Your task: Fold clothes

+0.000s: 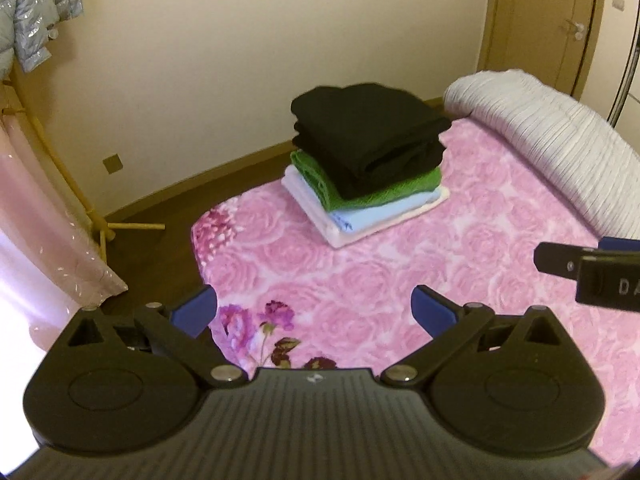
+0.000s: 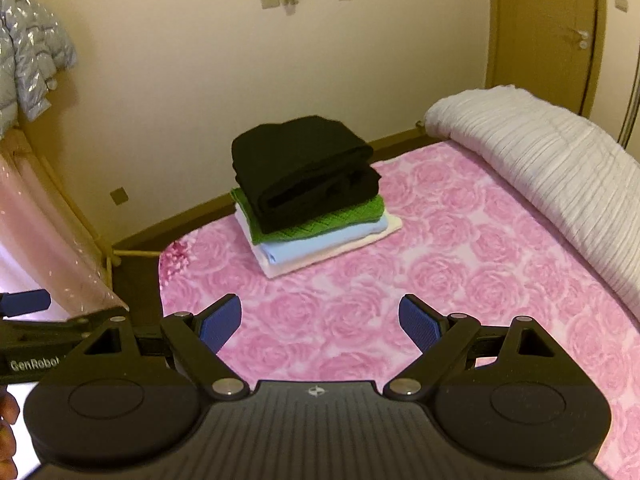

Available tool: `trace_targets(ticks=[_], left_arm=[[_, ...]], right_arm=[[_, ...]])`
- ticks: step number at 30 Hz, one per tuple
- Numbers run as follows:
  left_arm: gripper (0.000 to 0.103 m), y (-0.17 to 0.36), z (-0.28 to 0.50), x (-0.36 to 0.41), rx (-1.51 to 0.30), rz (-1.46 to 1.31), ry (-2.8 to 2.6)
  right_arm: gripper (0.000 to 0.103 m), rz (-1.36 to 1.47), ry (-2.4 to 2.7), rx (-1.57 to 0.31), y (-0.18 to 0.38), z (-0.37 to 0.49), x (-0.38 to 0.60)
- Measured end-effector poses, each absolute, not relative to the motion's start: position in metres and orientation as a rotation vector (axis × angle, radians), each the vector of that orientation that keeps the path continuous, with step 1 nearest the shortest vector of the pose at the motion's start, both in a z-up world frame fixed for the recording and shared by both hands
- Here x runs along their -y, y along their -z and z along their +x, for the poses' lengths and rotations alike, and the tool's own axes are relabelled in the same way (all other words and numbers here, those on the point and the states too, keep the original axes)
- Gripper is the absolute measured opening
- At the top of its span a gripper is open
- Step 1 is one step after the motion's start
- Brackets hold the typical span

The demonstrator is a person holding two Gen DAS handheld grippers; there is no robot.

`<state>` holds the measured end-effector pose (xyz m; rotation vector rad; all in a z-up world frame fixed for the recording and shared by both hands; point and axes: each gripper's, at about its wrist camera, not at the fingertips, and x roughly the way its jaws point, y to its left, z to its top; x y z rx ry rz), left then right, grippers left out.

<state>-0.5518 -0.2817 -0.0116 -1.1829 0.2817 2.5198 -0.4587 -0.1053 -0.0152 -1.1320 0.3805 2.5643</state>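
Observation:
A stack of folded clothes sits near the far corner of the bed with the pink rose blanket (image 1: pixel 400 280). A black garment (image 1: pixel 368 132) is on top, then a green knit (image 1: pixel 384 192), a light blue piece (image 1: pixel 380 212) and a white one (image 1: pixel 360 232). The same stack shows in the right wrist view, with the black garment (image 2: pixel 304 168) on top. My left gripper (image 1: pixel 314 308) is open and empty, above the blanket short of the stack. My right gripper (image 2: pixel 320 320) is open and empty too, and its side shows in the left wrist view (image 1: pixel 592 276).
A rolled white ribbed quilt (image 1: pixel 552 148) lies along the bed's right side. A wooden coat rack (image 1: pixel 92 208) with a pink cover and a silver jacket (image 1: pixel 36 12) stands left on the dark floor. A door (image 2: pixel 548 40) is at the far right.

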Motion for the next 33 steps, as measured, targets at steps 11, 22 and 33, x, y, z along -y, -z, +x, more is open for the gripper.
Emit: trace_targets(ticks=[11, 22, 33], left_arm=[[0.102, 0.046, -0.595, 0.251, -0.361, -1.267, -2.491], [0.102, 0.079, -0.623, 0.220, -0.460, -1.337, -2.454], [0.102, 0.085, -0.630, 0.207, -0.473, -1.343, -2.452]], right_arm=[[0.089, -1.265, -2.529, -0.448, 0.064, -0.512, 0.066], [0.089, -1.333, -2.451, -0.500, 0.110, -0.554, 0.022], [0.089, -1.298, -2.494, -0.507, 0.106, -0.561, 0.018]])
